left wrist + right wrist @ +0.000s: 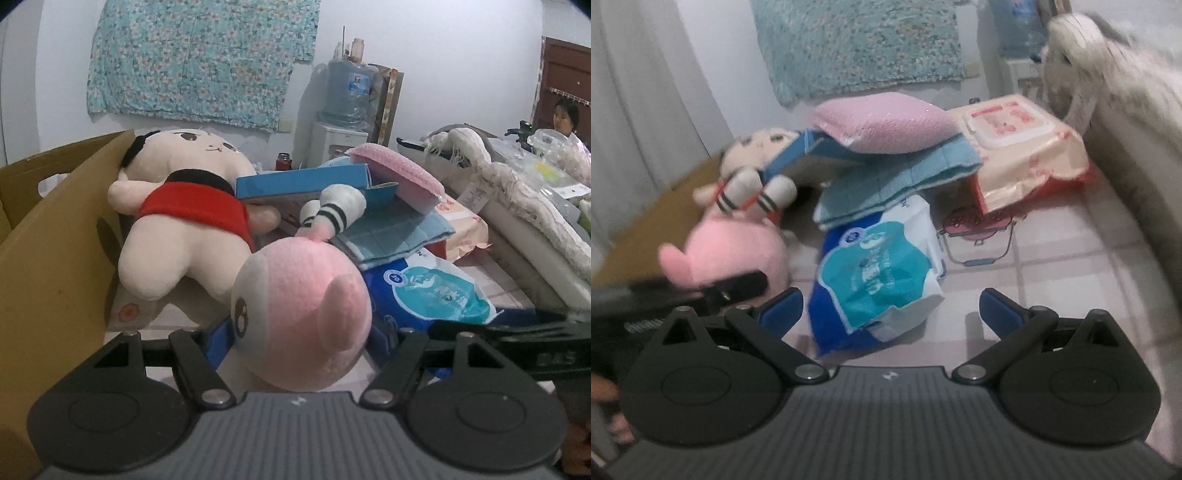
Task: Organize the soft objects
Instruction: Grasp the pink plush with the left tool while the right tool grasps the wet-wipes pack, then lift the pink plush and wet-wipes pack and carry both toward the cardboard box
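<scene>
Left gripper point(301, 336): closed about partway on the pink plush toy point(295, 302), blue pads pressed into the round head from both sides, the head bulging wider than the fingers. Long axis of the toy along the fingers: head nearest the camera, eye turned left, legs in striped socks pointing away and a little upward toward the blue carton point(303, 181). Unclear whether lifted or resting on the tiled tabletop point(1052, 266).

Just left of the toy, a cream doll in red point(177, 221), on its back against the cardboard box point(55, 258). Behind the socks, a pink cushion point(399, 170) on a folded blue cloth point(391, 232).

Right gripper point(890, 306): spread wide, gripping nothing, pads on either side of the near end of a blue-and-white pack point(879, 280) without touching it.
</scene>
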The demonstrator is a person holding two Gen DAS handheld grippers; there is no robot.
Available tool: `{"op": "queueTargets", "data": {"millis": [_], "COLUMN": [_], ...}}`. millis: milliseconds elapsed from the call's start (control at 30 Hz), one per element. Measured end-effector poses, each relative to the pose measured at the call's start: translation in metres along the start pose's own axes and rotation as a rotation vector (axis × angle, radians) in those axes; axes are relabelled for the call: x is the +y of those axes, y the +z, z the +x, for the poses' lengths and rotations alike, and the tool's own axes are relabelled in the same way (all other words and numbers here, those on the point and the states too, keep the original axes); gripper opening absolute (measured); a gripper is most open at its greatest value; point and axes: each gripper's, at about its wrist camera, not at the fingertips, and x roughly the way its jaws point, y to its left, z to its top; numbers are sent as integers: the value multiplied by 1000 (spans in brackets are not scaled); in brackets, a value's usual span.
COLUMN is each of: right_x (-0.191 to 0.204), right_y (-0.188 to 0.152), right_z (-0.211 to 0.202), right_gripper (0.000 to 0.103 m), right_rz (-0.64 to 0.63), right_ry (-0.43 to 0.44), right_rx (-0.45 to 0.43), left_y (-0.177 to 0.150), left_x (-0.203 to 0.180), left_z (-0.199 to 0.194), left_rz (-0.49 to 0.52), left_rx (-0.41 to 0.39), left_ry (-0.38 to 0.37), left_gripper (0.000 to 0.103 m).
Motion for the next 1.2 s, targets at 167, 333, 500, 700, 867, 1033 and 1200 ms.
{"op": "queueTargets", "data": {"millis": [167, 333, 500, 700, 867, 1033, 1200], "right_x": [7, 4, 11, 1, -2, -3, 2], "right_y": [14, 10, 6, 2, -13, -23, -23], "right_z": [17, 28, 25, 11, -13, -28, -26], "right_gripper": [102, 93, 76, 68, 68, 71, 76], "right_rz": [-83, -74, -118, -61, -42, -45, -66], "right_ry": [3, 13, 9, 12, -3, -5, -9], "right_rx": [-9, 49, 39, 35, 50, 53, 63], "left_y": [1, 2, 1, 1, -1, -2, -2], "left_x": [7, 9, 5, 3, 1, 0, -1], "left_z": [1, 0, 0, 0, 0, -2, -2], "left_rz": [-37, -51, -31, -39, -36, -16, -10], "left_rx": [1, 3, 2, 4, 6, 4, 4], "left_ry": [-2, -13, -6, -9, -18, -17, -15], "left_gripper": [74, 74, 74, 74, 74, 74, 75]}}
